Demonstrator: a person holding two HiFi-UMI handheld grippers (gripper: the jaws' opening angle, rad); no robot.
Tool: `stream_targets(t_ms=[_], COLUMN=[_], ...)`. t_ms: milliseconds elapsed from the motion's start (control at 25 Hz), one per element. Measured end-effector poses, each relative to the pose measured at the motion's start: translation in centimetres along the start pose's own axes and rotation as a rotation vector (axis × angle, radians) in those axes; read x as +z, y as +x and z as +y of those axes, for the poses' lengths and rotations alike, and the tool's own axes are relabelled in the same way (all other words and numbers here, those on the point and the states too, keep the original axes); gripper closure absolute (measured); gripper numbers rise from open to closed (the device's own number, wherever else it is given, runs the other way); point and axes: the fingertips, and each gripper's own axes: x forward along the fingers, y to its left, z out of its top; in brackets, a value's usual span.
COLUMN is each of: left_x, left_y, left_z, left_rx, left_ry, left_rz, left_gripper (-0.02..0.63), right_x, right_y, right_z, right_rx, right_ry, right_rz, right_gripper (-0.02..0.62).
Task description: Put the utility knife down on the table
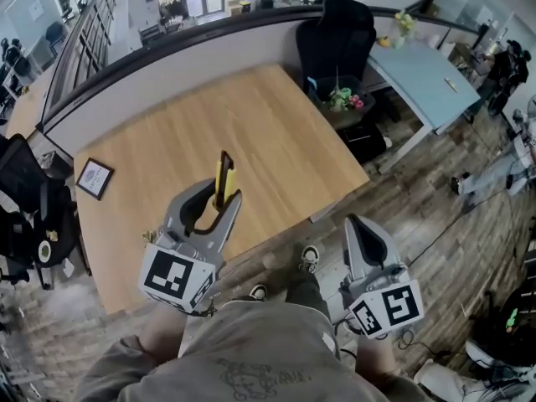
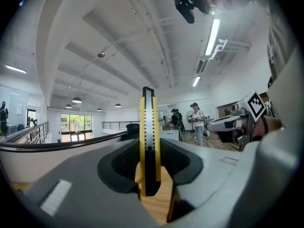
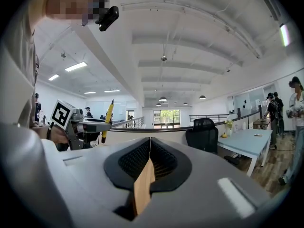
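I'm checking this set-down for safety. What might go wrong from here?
1. The utility knife stands upright in the left gripper, clamped near its lower end; set down like that, it may topple rather than lie flat.
2. The gripper is over the wooden table close to its near edge; released there, the knife might slide off toward the person's shoes.

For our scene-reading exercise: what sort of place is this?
Probably an open-plan office: a wooden table, a swivel chair, a long curved partition and strip lights overhead.
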Motion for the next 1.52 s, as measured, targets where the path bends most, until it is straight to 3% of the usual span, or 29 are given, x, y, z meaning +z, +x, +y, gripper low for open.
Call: stream_targets(t_ms=[400, 920, 1160, 1520], left_x=[0.4, 1.0, 0.7, 0.1], left_y=[11.5, 25.6, 27.4, 26.7], left_z=[1.2, 1.5, 1.7, 1.9], left_rx=[0.084, 0.257, 0.333, 0.401], left_ry=[0.044, 0.018, 0.0, -0.02], left_rz=[0.022, 0.083, 0.1, 0.136], left_gripper=[0.474, 0.474, 0.474, 0.474], right_x=[1.1, 1.6, 1.2, 0.3], right_y=[6.9, 16.7, 19.4, 21.1], right_z=[-11.1, -24.8, -26.8, -25.9], right_rx=[0.074, 0.293, 0.382, 0.479], right_ry=[-0.02, -0.021, -0.023, -0.006], right_rz=[-0.011, 0.028, 0.04, 0.064], right_gripper=[0.583, 0.583, 0.583, 0.583])
